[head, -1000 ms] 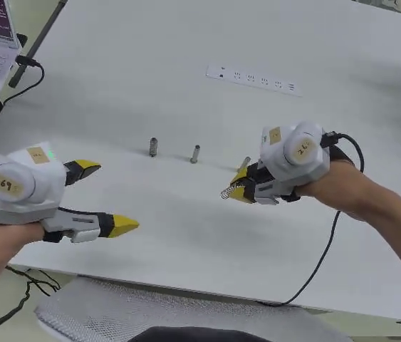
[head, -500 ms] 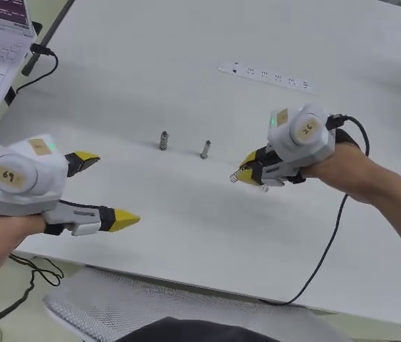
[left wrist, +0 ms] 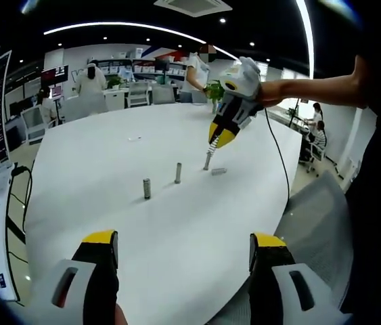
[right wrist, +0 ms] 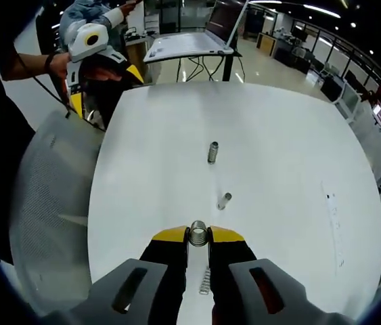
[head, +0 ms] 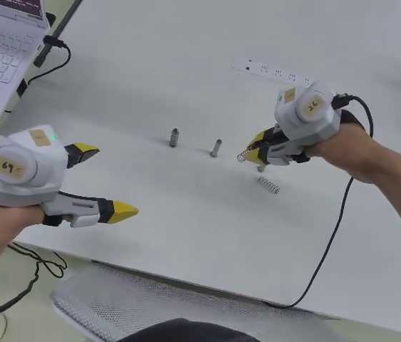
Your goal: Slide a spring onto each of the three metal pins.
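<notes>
Up from the near edge and in toward the row of pins since a second ago, the right gripper (head: 255, 152) now holds its spring (right wrist: 198, 233) just beside the third pin (left wrist: 208, 162), and a loose spring (head: 268, 185) has come into sight on the white counter (head: 186, 64) just beyond that pin. The held spring is pinched between the gripper's closed yellow tips, its open end pointing forward along the jaws rather than down. The middle pin (head: 216, 148) stands bare a little to the left, and the far pin (head: 174, 137) looks ribbed, as though already sleeved, though it is too small to say for certain. Well apart at the near edge, the left gripper (head: 107, 179) hangs spread wide with nothing between its tips. A power strip (head: 271, 71) lies at the back of the counter and a laptop (head: 1, 28) at its far left corner. The danger from here is likely in the alignment: a spring brought in lying over may catch its end coil on the pin's tip, buckle and jump from the pinch. A sideways nudge from the tips could also topple the pin or send the loose spring rolling.
</notes>
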